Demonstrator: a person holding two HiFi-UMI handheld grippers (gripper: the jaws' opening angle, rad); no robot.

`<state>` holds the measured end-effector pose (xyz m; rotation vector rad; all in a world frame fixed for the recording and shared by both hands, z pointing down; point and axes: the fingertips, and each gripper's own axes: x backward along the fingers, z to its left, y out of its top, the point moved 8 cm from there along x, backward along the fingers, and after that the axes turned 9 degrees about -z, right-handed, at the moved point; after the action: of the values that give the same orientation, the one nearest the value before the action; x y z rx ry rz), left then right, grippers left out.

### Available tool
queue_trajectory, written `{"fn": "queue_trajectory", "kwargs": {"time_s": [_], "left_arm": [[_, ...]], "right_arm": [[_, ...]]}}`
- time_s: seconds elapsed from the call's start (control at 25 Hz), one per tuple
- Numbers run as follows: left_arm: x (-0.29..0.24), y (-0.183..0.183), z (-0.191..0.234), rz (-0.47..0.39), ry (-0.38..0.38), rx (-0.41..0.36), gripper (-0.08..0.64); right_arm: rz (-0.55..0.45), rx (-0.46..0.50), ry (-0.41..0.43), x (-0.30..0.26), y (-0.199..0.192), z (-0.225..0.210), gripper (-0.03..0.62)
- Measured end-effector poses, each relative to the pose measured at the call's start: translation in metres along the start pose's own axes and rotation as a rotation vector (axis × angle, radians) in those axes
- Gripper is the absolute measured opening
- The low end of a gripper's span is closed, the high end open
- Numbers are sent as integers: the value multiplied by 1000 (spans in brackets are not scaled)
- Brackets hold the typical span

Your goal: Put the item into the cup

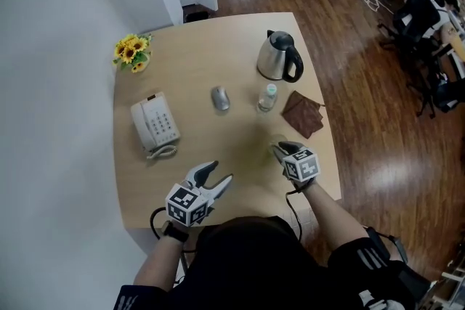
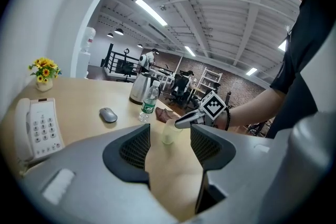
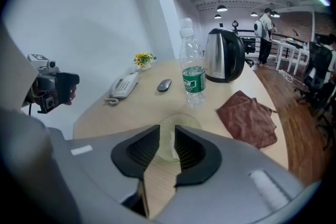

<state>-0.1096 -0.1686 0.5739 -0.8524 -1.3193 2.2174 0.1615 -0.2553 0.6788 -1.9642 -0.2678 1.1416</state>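
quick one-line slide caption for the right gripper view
Open right gripper at a translucent cup on a wooden table, with water bottle, kettle and brown cloth beyond.

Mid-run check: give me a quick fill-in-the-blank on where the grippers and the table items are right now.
The right gripper hovers with open jaws over the pale translucent ____.
The left gripper is open and holds ____.
Between the telephone and the water bottle lies a grey ____.
Missing words: cup; nothing; mouse.
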Motion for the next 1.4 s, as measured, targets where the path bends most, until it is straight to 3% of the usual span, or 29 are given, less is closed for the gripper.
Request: {"fn": "queue_trajectory", "kwargs": {"time_s": [0.24, 0.4, 0.6, 0.72, 1.04, 1.24, 1.4], "left_arm": [[-2, 2, -2, -22, 11, -2, 236], [0, 6, -3, -37, 30, 0, 236], [2, 5, -8, -52, 73, -11, 236], [5, 6, -20, -69, 80, -18, 236], [40, -9, -49, -76, 77, -14, 236], [82, -35, -75, -85, 55, -18, 236], [126, -59, -107, -95, 30, -39, 236]], "right_arm": [[-48, -8, 25, 8, 11, 6, 103], [-151, -7, 96, 27, 39, 23, 99], [-241, 80, 149, 53, 65, 47, 8], [-261, 105, 191, 67, 66, 56, 8], [-344, -28, 264, 111, 46, 87, 8], [-379, -45, 298, 139, 18, 142, 8], [-438, -130, 306, 171, -6, 187, 8]]}}
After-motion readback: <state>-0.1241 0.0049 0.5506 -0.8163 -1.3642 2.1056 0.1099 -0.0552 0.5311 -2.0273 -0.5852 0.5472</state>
